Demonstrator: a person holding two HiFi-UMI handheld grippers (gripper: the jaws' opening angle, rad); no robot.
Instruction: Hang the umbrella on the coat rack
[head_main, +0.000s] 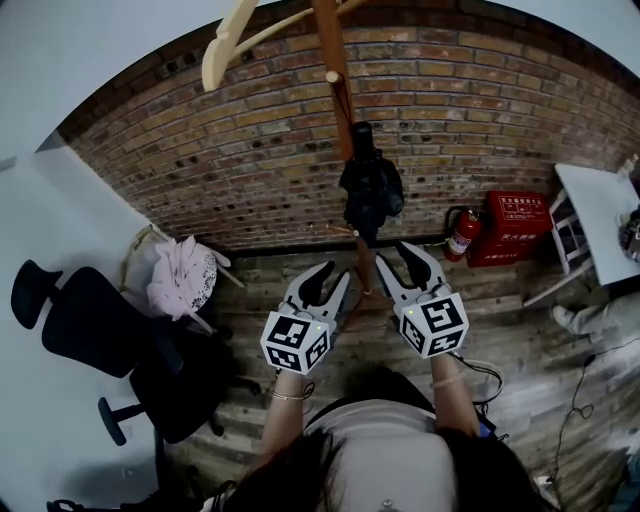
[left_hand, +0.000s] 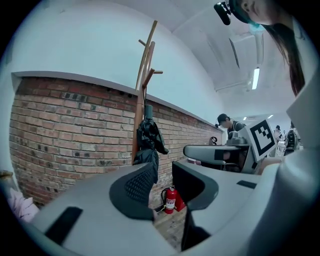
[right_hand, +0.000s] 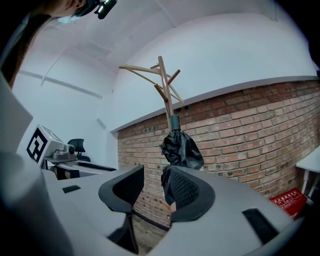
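Note:
A folded black umbrella (head_main: 370, 190) hangs by its top from the wooden coat rack (head_main: 335, 80), in front of the brick wall. Both grippers are held side by side below it, apart from it and pointing at it. My left gripper (head_main: 335, 275) has a gap between its jaws with nothing in it. My right gripper (head_main: 393, 256) likewise stands open and empty. In the left gripper view the umbrella (left_hand: 147, 145) hangs on the rack (left_hand: 145, 65) beyond the jaws (left_hand: 162, 172). In the right gripper view the umbrella (right_hand: 181, 150) and rack (right_hand: 165, 85) rise just behind the jaws (right_hand: 152, 180).
A black office chair (head_main: 90, 330) stands at the left, with a pink cloth (head_main: 180, 280) on a seat beside it. A red fire extinguisher (head_main: 462, 235) and a red box (head_main: 517, 228) sit at the wall's foot. A white table (head_main: 600, 230) is at the right.

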